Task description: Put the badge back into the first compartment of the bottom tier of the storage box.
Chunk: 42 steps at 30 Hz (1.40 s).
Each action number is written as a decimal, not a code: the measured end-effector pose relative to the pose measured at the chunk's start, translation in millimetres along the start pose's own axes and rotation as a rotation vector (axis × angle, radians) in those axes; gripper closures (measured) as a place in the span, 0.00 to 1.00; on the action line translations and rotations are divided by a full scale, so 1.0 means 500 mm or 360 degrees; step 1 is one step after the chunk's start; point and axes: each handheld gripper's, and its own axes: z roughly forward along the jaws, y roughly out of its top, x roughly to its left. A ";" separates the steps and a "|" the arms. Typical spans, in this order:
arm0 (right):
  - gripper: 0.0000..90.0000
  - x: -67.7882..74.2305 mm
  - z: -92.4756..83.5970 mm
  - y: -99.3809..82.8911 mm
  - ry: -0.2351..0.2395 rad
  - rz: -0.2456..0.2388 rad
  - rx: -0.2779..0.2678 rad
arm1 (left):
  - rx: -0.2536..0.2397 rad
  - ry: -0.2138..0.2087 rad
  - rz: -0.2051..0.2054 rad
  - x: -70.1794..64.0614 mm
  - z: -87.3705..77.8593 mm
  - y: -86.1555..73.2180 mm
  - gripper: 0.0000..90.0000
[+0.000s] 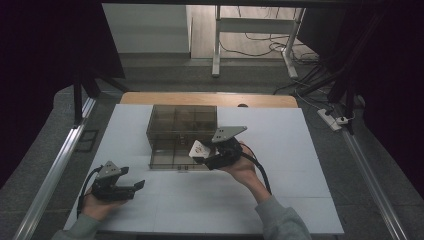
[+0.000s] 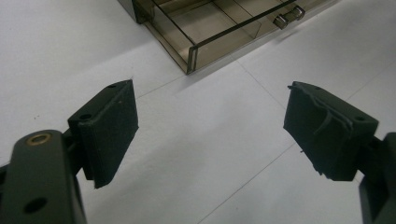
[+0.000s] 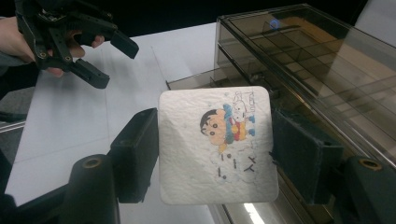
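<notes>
Gripping a white card [image 3: 215, 145], right gripper [image 3: 212, 154] nears drawer box [image 1: 182, 125]; left gripper [image 2: 210, 135] fingers wide

The white, square, rounded-corner paper coaster [image 3: 215, 145] carries a cartoon boy with a white dog and small handwritten characters beside them, too small and faint for me to read.

We see the smoked plastic drawer box [image 1: 182, 127] standing mid-counter [image 1: 300, 200], its lowest drawer [image 1: 172, 159] pulled out toward us and blocking the strip just before it. Our right gripper [image 1: 207, 152], carrying a white square card [image 1: 199, 149], crowds that drawer's right end. Left, right and near counter lie bare; our left gripper [image 1: 131, 189] rests there, fingers [image 2: 112, 130] spread wide.
</notes>
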 end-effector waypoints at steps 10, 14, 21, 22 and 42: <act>0.37 -0.006 0.026 0.008 0.0007 -0.0007 0.0019 | -0.0005 -0.0002 -0.0009 0.002 0.000 0.001 0.19; 0.37 -0.011 0.050 0.017 0.0022 0.0010 -0.0009 | -0.0013 -0.0003 -0.0015 0.003 -0.003 0.000 0.19; 0.37 -0.010 0.085 0.026 0.0042 -0.0001 0.0032 | -0.0011 -0.0010 -0.0011 0.002 -0.002 0.000 0.19; 0.37 -0.009 0.092 0.028 0.0049 -0.0001 0.0036 | -0.0010 -0.0010 -0.0011 0.002 -0.002 0.000 0.19; 0.37 -0.007 0.181 0.057 0.0066 -0.0008 0.0100 | -0.0004 -0.0014 -0.0009 0.002 0.000 0.000 0.19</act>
